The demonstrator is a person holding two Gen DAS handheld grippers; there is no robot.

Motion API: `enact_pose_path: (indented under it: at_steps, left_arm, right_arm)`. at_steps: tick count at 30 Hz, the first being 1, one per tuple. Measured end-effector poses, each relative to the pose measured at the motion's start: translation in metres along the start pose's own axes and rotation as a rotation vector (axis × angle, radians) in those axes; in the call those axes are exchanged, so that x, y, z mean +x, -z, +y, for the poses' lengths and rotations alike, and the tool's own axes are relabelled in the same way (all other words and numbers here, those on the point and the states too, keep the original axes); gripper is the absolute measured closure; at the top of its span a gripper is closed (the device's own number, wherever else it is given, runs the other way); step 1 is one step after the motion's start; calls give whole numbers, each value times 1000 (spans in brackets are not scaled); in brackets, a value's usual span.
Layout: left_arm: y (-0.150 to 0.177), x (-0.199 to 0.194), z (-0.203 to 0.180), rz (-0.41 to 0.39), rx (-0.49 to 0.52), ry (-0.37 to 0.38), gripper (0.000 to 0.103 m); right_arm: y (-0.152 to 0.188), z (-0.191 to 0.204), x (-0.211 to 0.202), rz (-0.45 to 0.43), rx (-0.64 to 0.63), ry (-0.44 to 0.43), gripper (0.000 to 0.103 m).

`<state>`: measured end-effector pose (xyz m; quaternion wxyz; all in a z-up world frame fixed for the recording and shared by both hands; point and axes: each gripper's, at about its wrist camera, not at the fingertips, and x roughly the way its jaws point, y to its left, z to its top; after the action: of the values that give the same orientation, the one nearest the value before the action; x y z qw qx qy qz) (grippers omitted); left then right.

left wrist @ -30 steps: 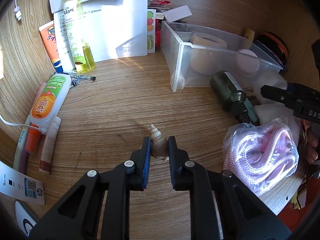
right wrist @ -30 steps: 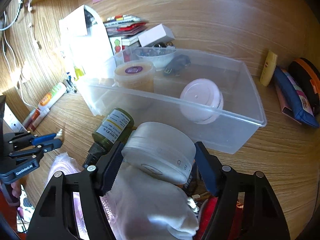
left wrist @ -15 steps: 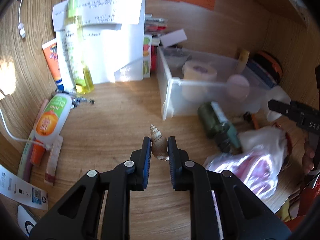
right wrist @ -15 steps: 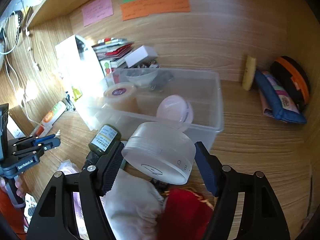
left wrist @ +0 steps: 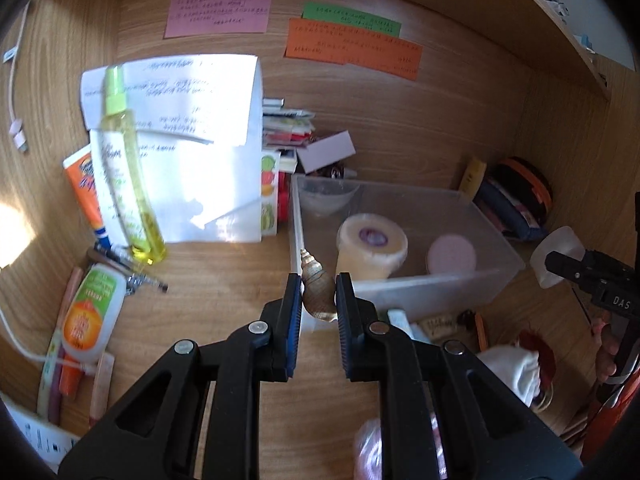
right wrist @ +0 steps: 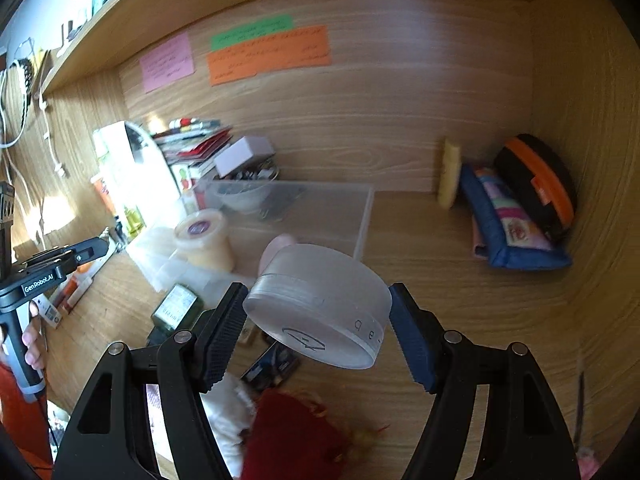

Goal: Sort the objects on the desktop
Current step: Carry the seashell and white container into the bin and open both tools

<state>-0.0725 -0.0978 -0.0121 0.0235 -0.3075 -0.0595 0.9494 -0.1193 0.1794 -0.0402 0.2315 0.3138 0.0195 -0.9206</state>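
Left gripper: jaws clamped on a brown spiral seashell; its pointed tip sticks up past the blue pads; shell held above the wooden desk, in front of the near left corner of the clear plastic bin
Right gripper: jaws set wide and clamped on a frosted round container; it sits tilted, flat base toward the camera
Bin contents: a cream tub with a purple label; a pink round lid; a bowl in the far left corner
Left of the bin: white papers standing against the back wall; a yellow spray bottle leaning on them; an orange-labelled bottle lying flat
Below the right gripper: a white cloth; something red; a dark green bottle lying beside the bin
Right corner: a blue pouch; a black and orange case
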Motion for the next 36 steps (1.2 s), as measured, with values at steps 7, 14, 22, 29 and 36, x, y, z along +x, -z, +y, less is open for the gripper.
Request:
enact_pose_path:
  at_steps: [7, 14, 22, 29, 36]
  left_arm:
    - [-24, 14, -9, -10, 35, -9, 87]
    - [-52, 37, -11, 4, 52, 8, 87]
    - [-75, 66, -19, 28, 83, 8, 87]
    - [-76, 104, -18, 91, 76, 1, 87]
    - [-67, 123, -15, 118, 91, -30, 87]
  right_arm:
    - [-27, -10, 8, -20, -10, -12, 35]
    - [-49, -8, 30, -6, -36, -25, 35]
    - [-71, -2, 62, 36, -43, -39, 35]
    - [-77, 11, 101, 93, -102, 2, 35]
    - [-66, 16, 132, 146, -143, 25, 35]
